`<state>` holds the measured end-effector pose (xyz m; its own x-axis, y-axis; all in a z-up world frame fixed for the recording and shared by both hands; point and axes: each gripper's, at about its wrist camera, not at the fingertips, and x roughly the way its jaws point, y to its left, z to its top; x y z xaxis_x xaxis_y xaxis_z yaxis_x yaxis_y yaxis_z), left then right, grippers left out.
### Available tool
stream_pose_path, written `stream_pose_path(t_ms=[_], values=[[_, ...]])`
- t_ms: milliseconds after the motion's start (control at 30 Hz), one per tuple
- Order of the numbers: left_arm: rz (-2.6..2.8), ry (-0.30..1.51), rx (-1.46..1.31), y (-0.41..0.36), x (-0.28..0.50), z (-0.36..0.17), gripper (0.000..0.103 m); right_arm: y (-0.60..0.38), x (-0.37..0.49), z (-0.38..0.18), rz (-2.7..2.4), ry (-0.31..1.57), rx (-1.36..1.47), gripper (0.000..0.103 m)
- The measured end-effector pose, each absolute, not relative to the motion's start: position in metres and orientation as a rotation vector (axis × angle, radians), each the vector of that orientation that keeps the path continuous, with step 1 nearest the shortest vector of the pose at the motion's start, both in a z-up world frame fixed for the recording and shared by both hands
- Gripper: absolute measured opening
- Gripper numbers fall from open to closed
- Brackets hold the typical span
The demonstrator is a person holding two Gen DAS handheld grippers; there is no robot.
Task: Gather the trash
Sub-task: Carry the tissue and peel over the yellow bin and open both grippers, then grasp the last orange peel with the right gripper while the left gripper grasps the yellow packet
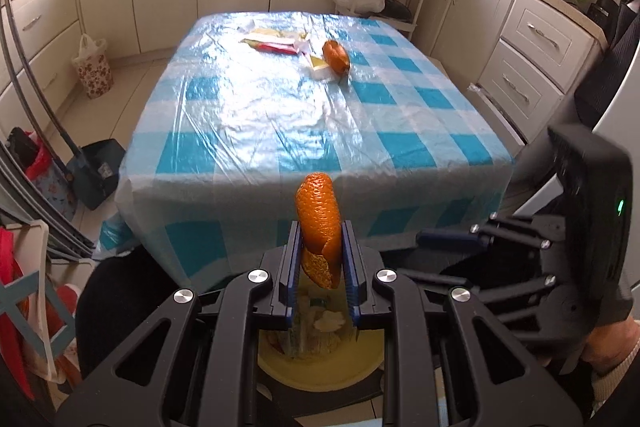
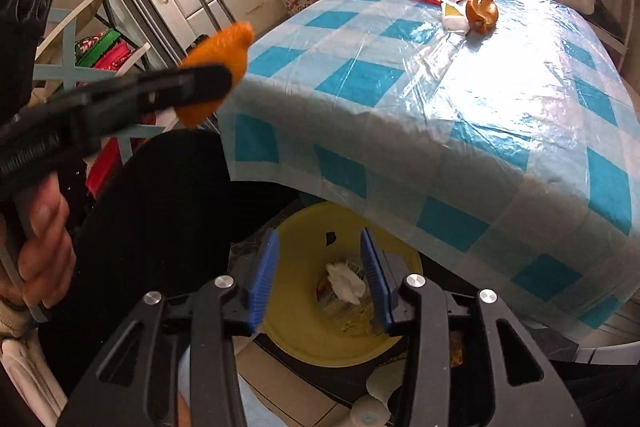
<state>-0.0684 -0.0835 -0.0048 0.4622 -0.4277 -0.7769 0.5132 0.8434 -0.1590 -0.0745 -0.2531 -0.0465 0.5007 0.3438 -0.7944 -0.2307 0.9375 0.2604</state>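
My left gripper (image 1: 320, 231) is shut on a curled strip of orange peel (image 1: 319, 211), held in the air off the table's near edge; the right wrist view shows the same peel (image 2: 224, 55) from the side. Below it on the floor is a yellow bin (image 1: 320, 367). My right gripper (image 2: 320, 233) is open over that yellow bin (image 2: 304, 331), with nothing between its pads. A crumpled white tissue (image 2: 346, 281) lies in the bin on other scraps. On the far part of the table are a second orange peel (image 1: 336, 57) and some wrappers (image 1: 276, 43).
The table (image 1: 280, 115) has a blue-checked cloth under clear plastic that hangs over the bin's far side. A dark chair back (image 2: 160, 207) stands left of the bin. A dustpan (image 1: 96, 171) and a floral bag (image 1: 94, 67) are on the floor to the left.
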Motion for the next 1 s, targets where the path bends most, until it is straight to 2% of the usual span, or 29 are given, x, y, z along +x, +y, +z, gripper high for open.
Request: stream_pose_path(t_ms=[200, 333, 400, 433, 467, 533, 767, 1000], values=[[-0.603, 1.028, 0.135, -0.089, -0.079, -0.038, 0.019, -0.280, -0.079, -0.039, 0.270, 0.929, 0.237, 0.055], [-0.613, 1.062, 0.159, -0.095, -0.079, -0.046, 0.019, -0.286, -0.077, -0.036, 0.247, 0.905, 0.270, 0.056], [-0.621, 1.084, 0.181, -0.098, -0.079, -0.051, 0.023, -0.287, -0.077, -0.034, 0.242, 0.892, 0.274, 0.057], [-0.622, 1.091, 0.191, -0.099, -0.079, -0.053, 0.031, -0.288, -0.077, -0.033, 0.239, 0.887, 0.277, 0.058], [-0.613, 1.094, 0.204, -0.100, -0.080, -0.055, 0.045, -0.288, -0.077, -0.032, 0.235, 0.883, 0.279, 0.058], [-0.587, 1.084, 0.217, -0.100, -0.080, -0.055, 0.059, -0.290, -0.077, -0.031, 0.229, 0.872, 0.287, 0.059], [-0.559, 1.031, 0.204, -0.093, -0.077, -0.048, 0.071, -0.296, -0.077, -0.023, 0.182, 0.812, 0.305, 0.066], [-0.510, 0.947, 0.151, -0.079, -0.068, -0.036, 0.075, -0.299, -0.074, -0.016, 0.134, 0.762, 0.291, 0.071]])
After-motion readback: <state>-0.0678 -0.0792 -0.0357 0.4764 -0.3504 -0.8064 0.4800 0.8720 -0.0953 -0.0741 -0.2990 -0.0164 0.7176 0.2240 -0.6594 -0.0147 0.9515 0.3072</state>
